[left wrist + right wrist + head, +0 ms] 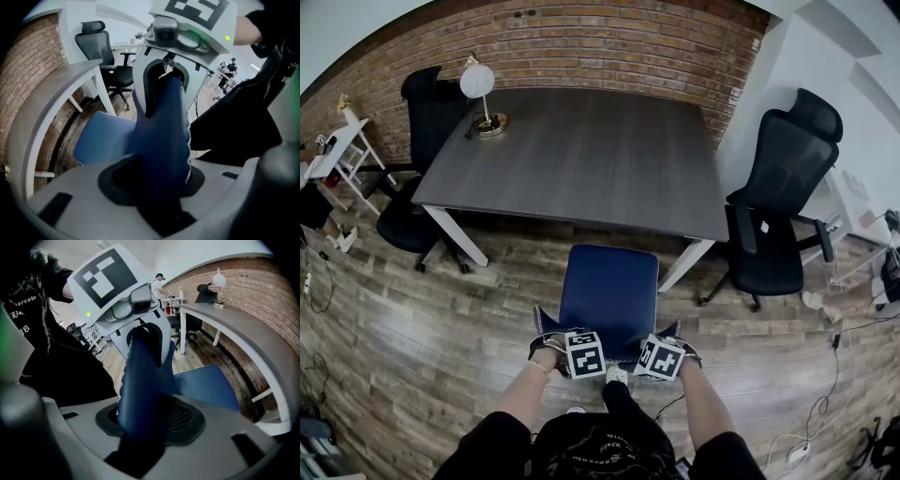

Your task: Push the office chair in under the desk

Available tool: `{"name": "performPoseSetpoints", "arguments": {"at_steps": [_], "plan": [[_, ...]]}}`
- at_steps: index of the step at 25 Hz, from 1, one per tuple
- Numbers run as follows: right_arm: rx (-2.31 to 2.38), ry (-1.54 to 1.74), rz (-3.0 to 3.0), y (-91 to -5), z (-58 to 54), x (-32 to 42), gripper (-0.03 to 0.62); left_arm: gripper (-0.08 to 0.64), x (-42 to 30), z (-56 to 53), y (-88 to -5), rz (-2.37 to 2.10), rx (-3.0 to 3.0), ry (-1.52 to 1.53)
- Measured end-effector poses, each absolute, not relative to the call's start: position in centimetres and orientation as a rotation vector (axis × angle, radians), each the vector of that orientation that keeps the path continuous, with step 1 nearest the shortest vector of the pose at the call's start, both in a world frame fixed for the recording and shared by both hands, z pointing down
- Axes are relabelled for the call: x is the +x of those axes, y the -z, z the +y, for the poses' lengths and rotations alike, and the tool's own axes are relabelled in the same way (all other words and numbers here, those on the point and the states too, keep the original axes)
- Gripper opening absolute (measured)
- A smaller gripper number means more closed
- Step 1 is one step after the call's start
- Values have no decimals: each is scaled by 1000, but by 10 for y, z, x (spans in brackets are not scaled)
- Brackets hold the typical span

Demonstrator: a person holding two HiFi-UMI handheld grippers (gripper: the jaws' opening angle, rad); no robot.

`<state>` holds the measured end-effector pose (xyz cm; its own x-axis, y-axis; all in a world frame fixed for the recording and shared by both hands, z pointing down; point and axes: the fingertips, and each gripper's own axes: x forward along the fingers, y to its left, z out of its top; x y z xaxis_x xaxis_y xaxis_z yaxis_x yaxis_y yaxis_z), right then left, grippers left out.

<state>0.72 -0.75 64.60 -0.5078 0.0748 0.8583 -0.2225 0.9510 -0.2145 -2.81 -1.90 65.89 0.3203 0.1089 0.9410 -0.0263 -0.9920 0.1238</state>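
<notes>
While the left gripper (546,336) and the right gripper (677,337) clamp its backrest (161,136), the blue office chair (609,291) stands just short of the desk (581,159).
Each gripper's jaws are closed partway onto the backrest's top edge, one near each corner. The seat (611,281) faces the desk, its front edge just at the desk's near edge, between the white legs (455,234).

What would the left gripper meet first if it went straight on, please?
Shut on the blue chair backrest, the left gripper would likely run along it into the right gripper.
</notes>
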Motion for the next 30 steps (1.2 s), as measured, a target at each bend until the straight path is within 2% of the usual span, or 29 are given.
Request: {"name": "performPoseSetpoints", "arguments": {"at_steps": [30], "plan": [[85, -369, -2085, -645, -57, 16, 181, 164, -19, -68, -658, 73, 2437, -1769]]}}
